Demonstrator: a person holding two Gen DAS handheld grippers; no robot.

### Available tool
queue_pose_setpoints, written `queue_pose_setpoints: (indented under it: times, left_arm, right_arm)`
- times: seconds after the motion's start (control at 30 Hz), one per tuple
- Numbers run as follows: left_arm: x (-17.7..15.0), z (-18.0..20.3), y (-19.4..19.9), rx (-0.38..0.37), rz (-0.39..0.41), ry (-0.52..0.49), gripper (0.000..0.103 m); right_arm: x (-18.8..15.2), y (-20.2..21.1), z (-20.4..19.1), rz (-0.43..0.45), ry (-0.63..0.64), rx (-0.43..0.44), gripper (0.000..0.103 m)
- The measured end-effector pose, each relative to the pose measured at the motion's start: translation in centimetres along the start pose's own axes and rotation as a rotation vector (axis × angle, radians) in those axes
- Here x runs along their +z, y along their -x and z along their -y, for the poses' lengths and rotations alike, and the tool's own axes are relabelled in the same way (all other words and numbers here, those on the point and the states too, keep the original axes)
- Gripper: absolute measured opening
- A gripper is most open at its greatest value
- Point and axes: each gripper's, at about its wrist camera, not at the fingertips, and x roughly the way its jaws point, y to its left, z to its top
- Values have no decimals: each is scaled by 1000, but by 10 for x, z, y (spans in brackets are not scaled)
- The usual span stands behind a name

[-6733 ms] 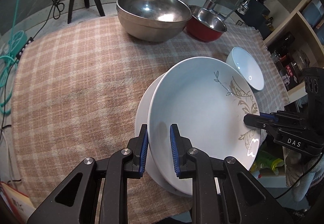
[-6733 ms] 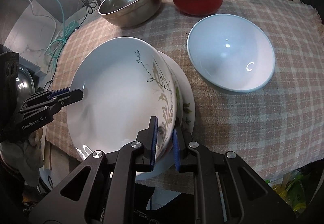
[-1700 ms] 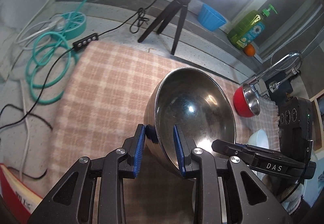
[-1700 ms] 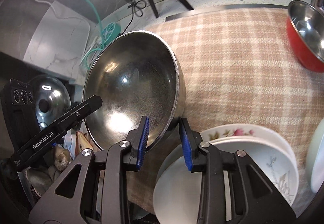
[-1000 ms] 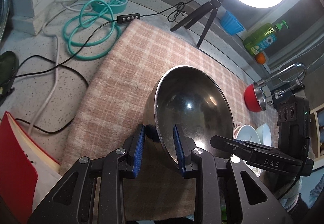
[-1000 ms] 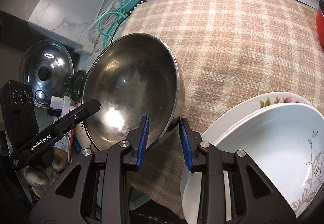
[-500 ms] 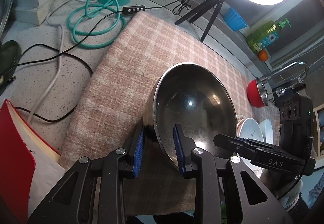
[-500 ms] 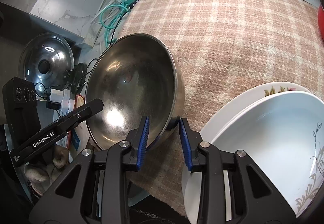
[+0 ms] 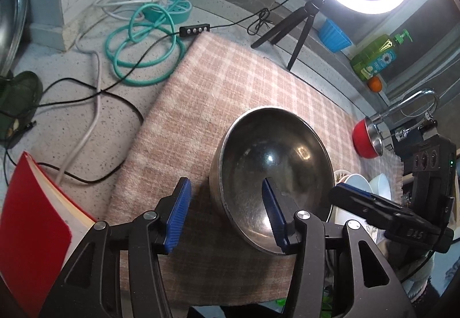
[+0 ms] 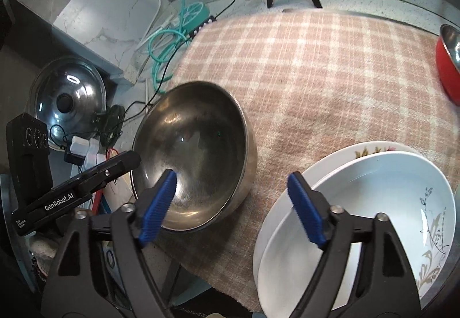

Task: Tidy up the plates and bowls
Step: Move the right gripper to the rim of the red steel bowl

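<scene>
A large steel bowl (image 9: 276, 168) (image 10: 195, 151) rests on the plaid cloth (image 9: 230, 82) near its front left corner. My left gripper (image 9: 224, 184) straddles the bowl's left rim. Its jaws are opening and the pads (image 9: 176, 211) stand clear of the metal. My right gripper (image 10: 232, 177) straddles the opposite rim, jaws opening wide, nothing pressed. Each gripper shows in the other's view: the right gripper (image 9: 359, 200), the left gripper (image 10: 115, 165). A deep white leaf-patterned plate (image 10: 359, 203) sits on a flowered plate (image 10: 373, 147) to the right.
A small white bowl (image 9: 381, 186) and a red bowl (image 9: 365, 140) lie further right by the faucet (image 9: 414, 102). A ring light tripod (image 9: 299, 30), coiled teal cable (image 9: 143, 59) and black wires sit behind and left. A red book (image 9: 28, 217) and pot lid (image 10: 67, 94) lie off the cloth's left.
Both grippers held the steel bowl's rim half a second ago; now both sets of jaws have spread apart and the bowl sits free on the cloth. The hands have barely shifted.
</scene>
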Motion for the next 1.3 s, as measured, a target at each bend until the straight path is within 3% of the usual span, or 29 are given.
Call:
queue_pose_setpoints:
  times: [0.27, 0.37, 0.73, 1.0, 1.3]
  left_arm:
    - [6, 11, 12, 10, 31, -24, 51]
    - [9, 18, 16, 2, 52, -35, 61]
    - [20, 74, 23, -30, 114, -137, 65]
    - [21, 121, 8, -21, 122, -231, 69]
    - [28, 176, -26, -72, 90, -292, 69]
  right_arm:
    - [-1, 24, -2, 62, 13, -8, 85]
    - [-3, 41, -2, 100, 32, -34, 85]
    - [-15, 105, 25, 222, 49, -126, 93]
    - [-19, 153, 70, 288, 40, -249, 93]
    - [-12, 193, 153, 333, -78, -304, 93]
